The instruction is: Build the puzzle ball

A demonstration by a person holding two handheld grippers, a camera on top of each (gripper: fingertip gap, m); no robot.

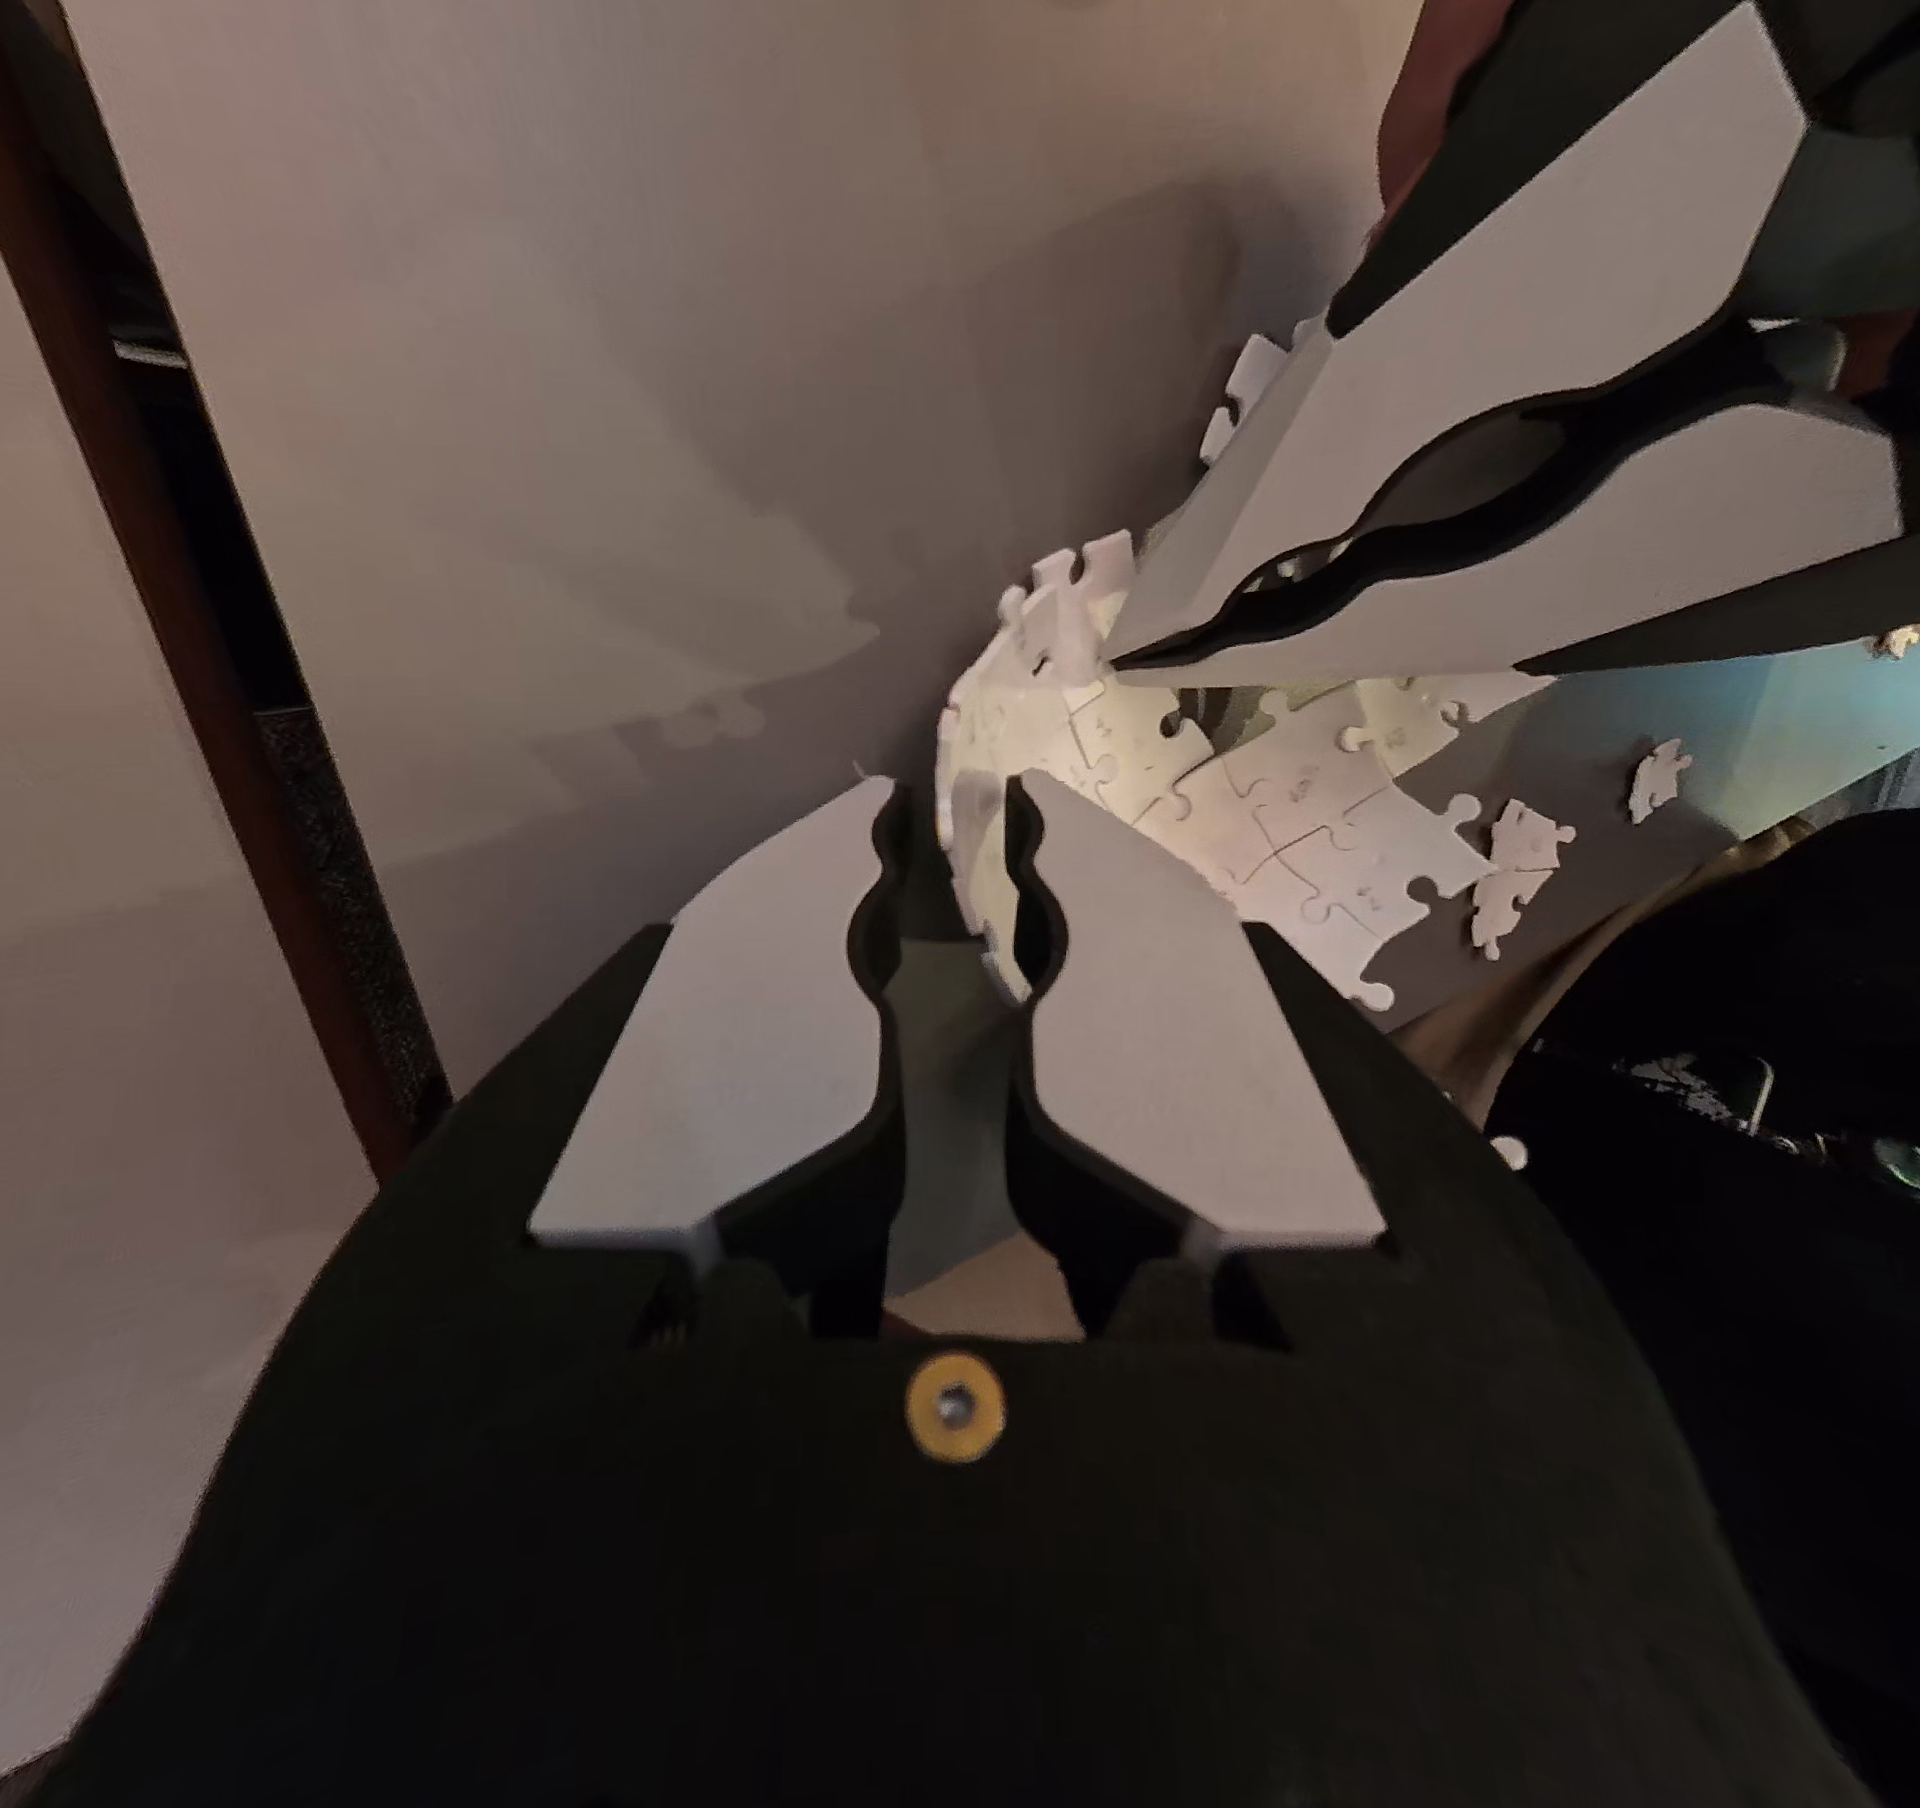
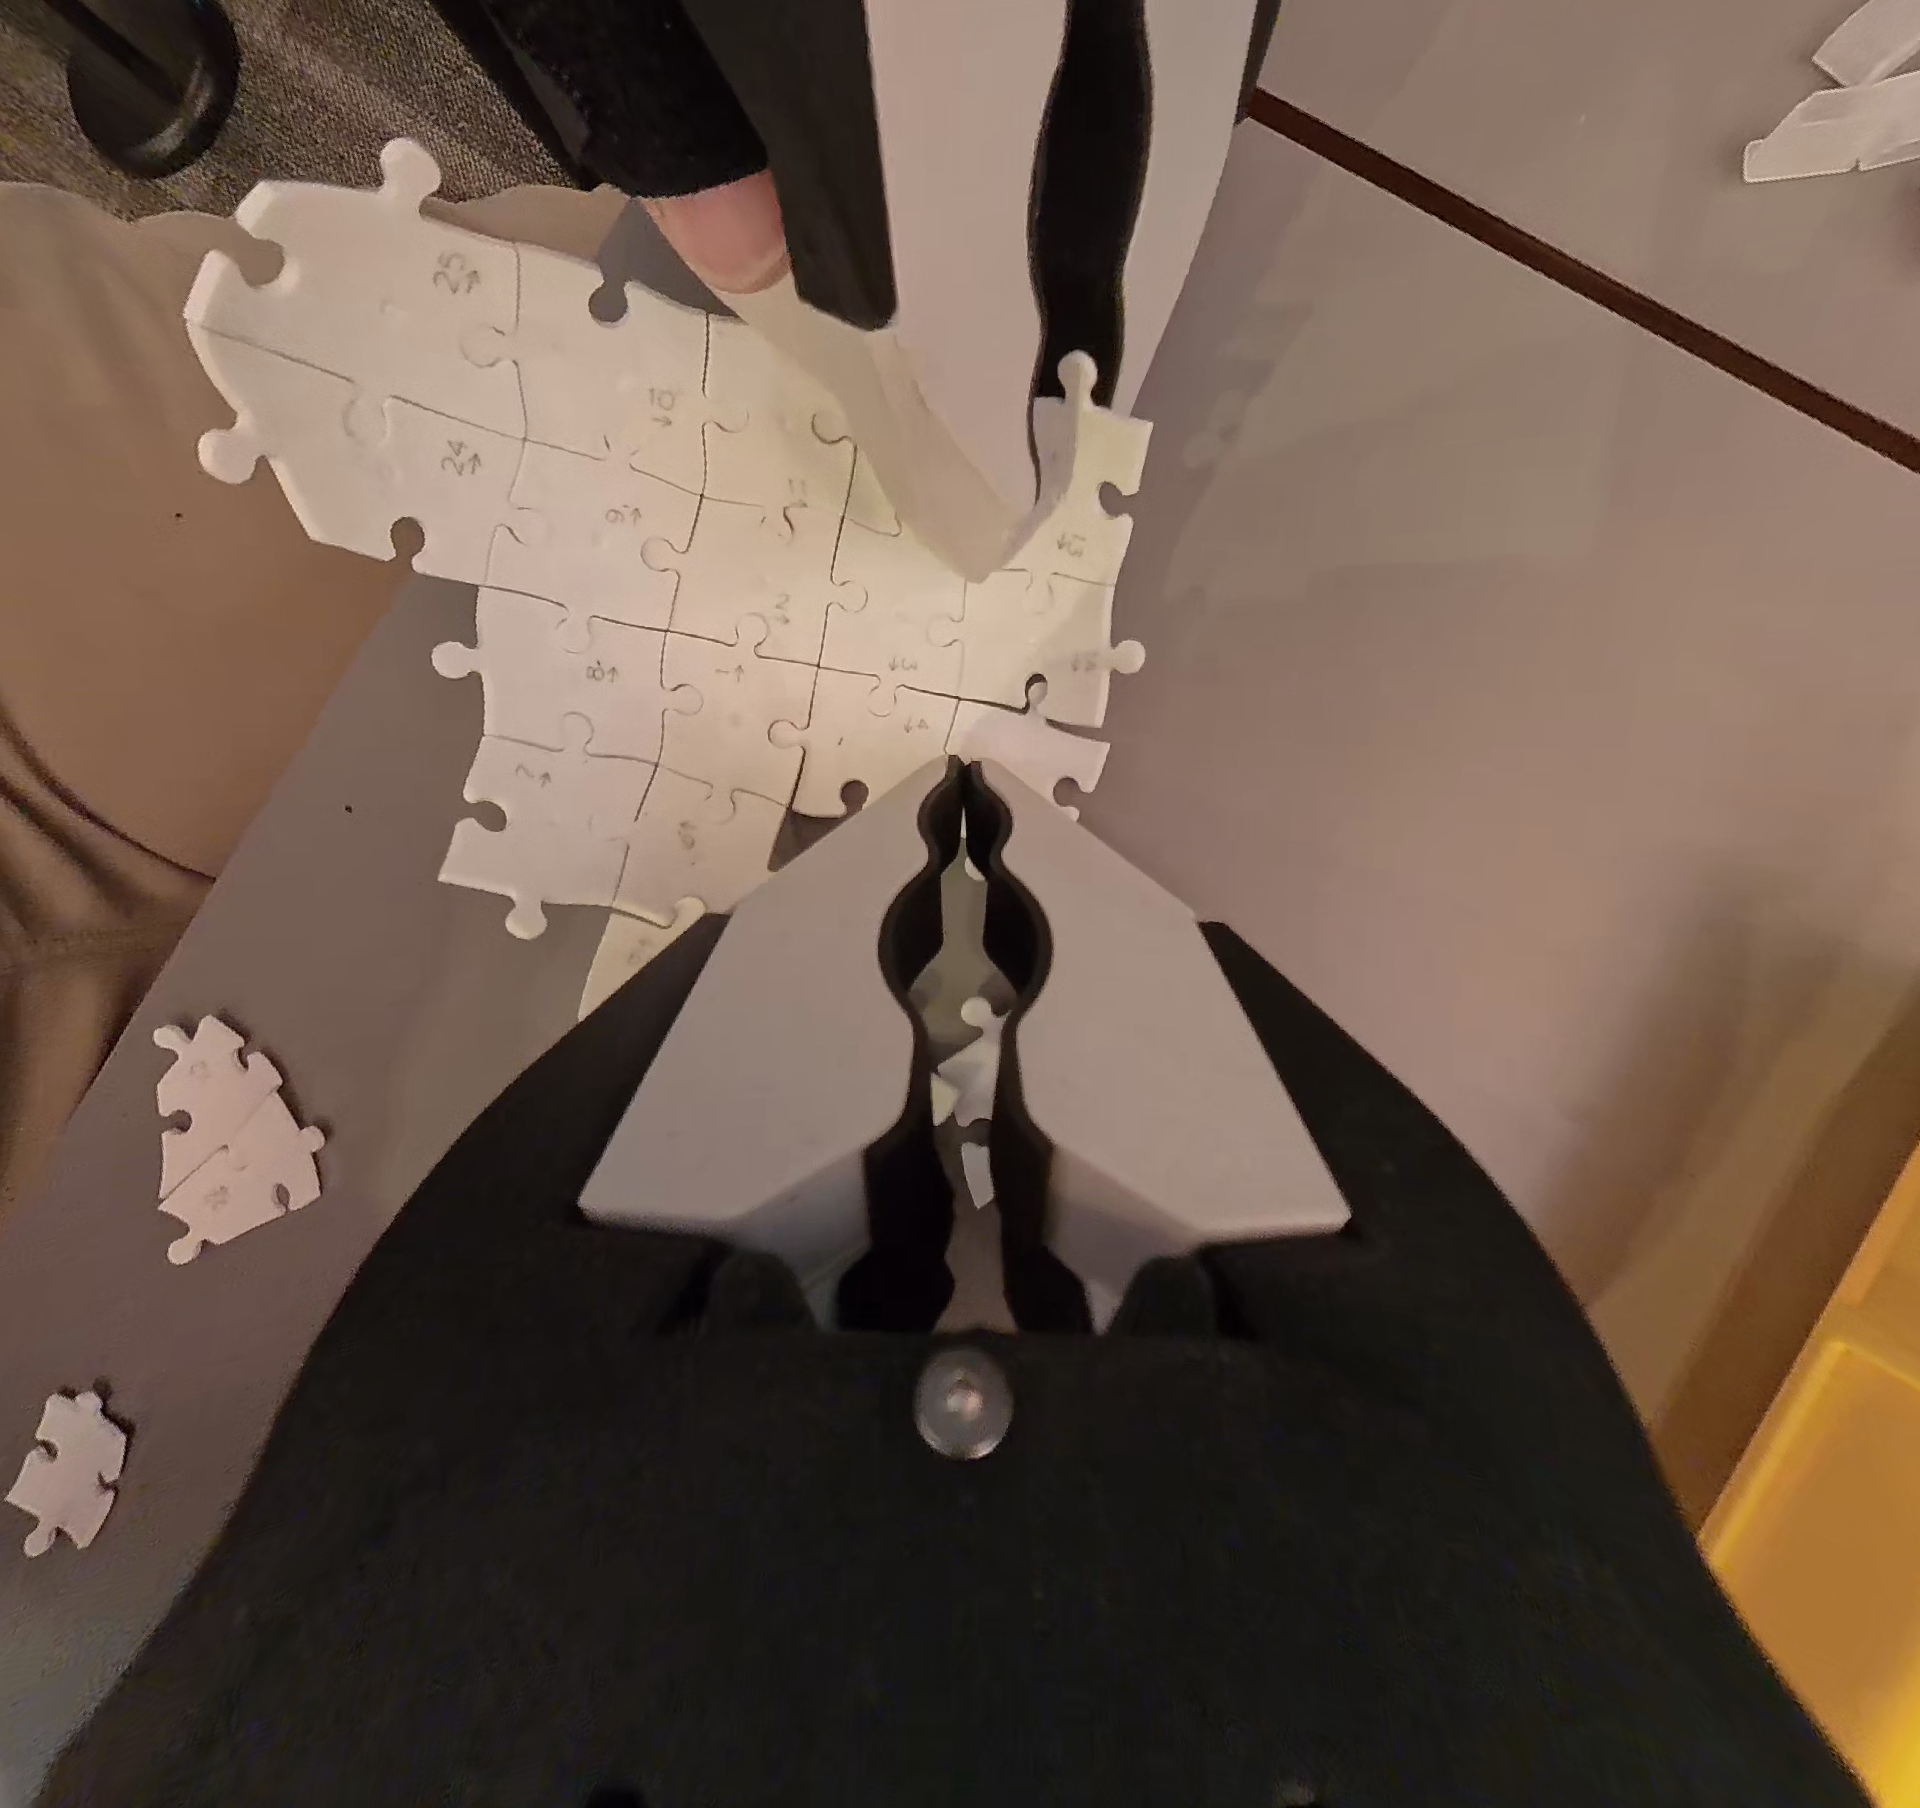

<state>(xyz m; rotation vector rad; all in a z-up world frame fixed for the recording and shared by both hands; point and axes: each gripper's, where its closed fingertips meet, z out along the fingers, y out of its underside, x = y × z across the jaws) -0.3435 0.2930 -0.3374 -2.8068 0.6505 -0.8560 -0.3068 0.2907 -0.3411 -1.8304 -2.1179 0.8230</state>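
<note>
left gripper (image 1: 961,802) clamps the edge of the puzzle sheet (image 1: 1299,823), white joined pieces curving up off the grey table (image 1: 520,304); a slim gap shows between the fingers where the sheet sits. right gripper (image 1: 1117,659) comes in from 2 o'clock in the left view, tips closed on a piece (image 1: 1070,615) at the sheet's top edge. right view shows the sheet (image 2: 665,553) flat-on with printed marks on each piece, unseen in the left view, right gripper (image 2: 964,769) pinched on a piece (image 2: 1039,745) at the sheet's 4 o'clock rim, left gripper (image 2: 1023,501) entering from 12. loose pieces (image 2: 234,1145) lie at 8 o'clock, another (image 2: 68,1472) lower; a yellow bin (image 2: 1829,1446) at 4 o'clock shows only here.
</note>
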